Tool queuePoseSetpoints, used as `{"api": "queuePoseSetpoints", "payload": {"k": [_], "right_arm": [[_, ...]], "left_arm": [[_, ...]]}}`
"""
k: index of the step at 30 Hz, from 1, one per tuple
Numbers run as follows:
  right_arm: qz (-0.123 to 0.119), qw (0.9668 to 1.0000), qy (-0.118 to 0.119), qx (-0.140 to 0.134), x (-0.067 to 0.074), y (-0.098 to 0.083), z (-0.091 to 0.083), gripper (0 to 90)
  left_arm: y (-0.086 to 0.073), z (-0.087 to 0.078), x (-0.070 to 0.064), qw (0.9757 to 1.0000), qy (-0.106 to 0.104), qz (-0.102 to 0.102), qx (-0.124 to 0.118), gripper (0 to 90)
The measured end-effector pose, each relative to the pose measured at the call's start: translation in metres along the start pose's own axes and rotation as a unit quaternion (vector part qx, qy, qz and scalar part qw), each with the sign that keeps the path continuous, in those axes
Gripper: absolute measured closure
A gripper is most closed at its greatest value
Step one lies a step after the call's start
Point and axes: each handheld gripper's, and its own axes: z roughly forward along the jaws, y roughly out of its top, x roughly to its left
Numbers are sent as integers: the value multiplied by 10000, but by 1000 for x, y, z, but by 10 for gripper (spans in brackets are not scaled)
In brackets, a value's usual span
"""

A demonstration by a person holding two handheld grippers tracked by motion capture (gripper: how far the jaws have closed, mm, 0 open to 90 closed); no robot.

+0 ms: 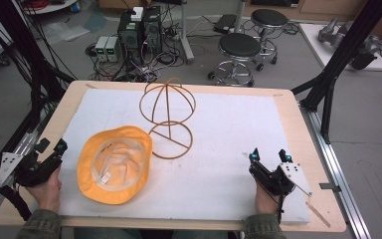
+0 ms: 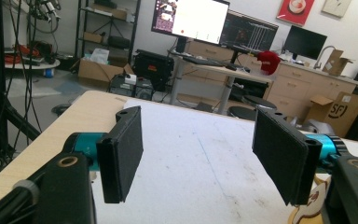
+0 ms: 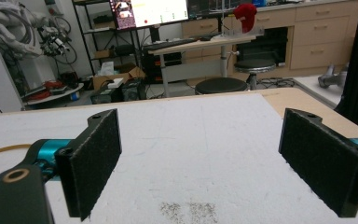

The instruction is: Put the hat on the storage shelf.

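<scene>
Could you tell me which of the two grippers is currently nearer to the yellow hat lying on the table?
The left. The left gripper sits just off the yellow hat at the mat's left edge, jaws open. The right gripper is far across the mat to the hat's right, also open.

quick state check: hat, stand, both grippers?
yellow hat: upside down on the white mat, opening up, its brim over the stand's base ring, not held
wire hat stand: upright, bare, nothing on it
left gripper: open, nothing between jaws
right gripper: open, nothing between jaws
</scene>
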Motion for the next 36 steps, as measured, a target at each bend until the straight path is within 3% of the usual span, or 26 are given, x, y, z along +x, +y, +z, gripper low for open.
{"api": "queuePoseSetpoints", "payload": {"k": [12, 17, 21, 30, 36], "right_arm": [[144, 9999, 23, 42, -3, -1, 0, 119], [209, 9998, 23, 67, -3, -1, 0, 119], [197, 9998, 41, 72, -3, -1, 1, 119], [208, 9997, 97, 110, -3, -2, 1, 119], [85, 9998, 154, 108, -2, -2, 2, 119]], "left_arm": [[1, -1, 1, 10000, 30, -18, -27, 336], [5, -3, 0, 9999, 28, 133, -65, 336], [9, -5, 2, 10000, 4, -4, -89, 336], [18, -9, -4, 9996, -151, -8, -227, 343], [23, -8, -9, 9993, -319, -48, -206, 333]]}}
